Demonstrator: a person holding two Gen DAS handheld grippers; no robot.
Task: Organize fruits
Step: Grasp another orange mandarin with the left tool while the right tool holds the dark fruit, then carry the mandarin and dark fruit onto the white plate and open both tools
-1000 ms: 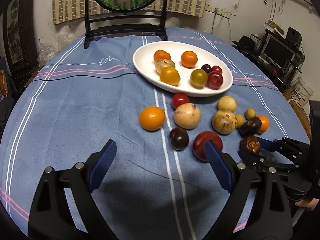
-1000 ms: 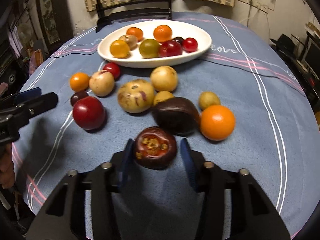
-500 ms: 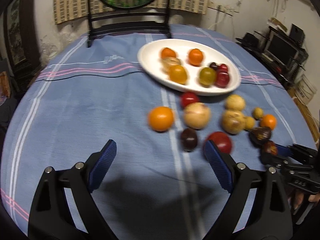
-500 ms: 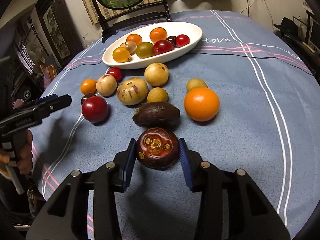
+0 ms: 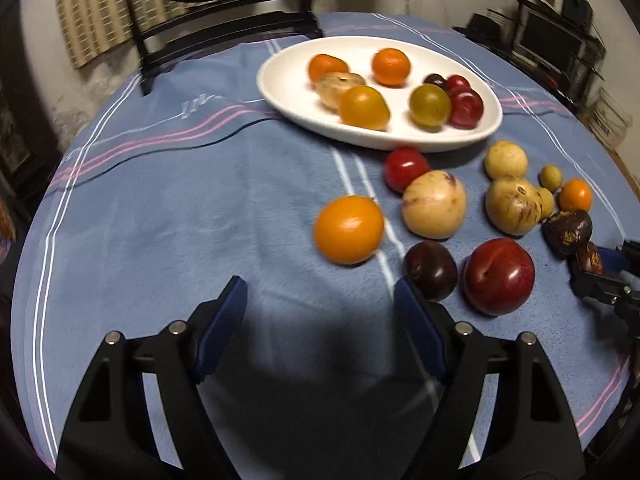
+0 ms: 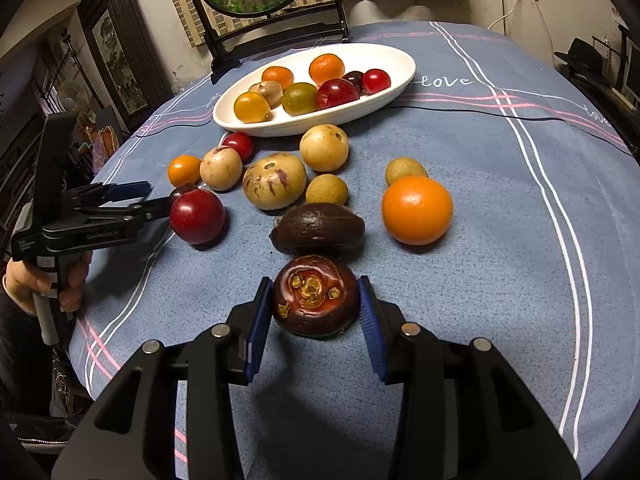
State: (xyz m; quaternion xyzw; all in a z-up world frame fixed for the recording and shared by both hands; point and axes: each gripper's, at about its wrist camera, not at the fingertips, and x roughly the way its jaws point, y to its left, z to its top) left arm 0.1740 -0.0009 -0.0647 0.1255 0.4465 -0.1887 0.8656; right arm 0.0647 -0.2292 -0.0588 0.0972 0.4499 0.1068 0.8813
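Step in hand, by my reading: carry the dark mangosteen (image 6: 315,296) to the white plate (image 6: 394,80) at the far side of the counter (image 6: 500,216). Lift it clear of the dark oval fruit (image 6: 318,229) just beyond, and set down on bare plate. Right hand-held gripper (image 6: 316,318): narrow, pads pressed on the mangosteen's sides. Left hand-held gripper (image 5: 320,322): jaws have just been closing, half open, nothing between them, near the dark plum (image 5: 431,269).

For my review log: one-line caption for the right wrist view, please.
Right claw grips a dark mangosteen on the blue tablecloth; white plate beyond.
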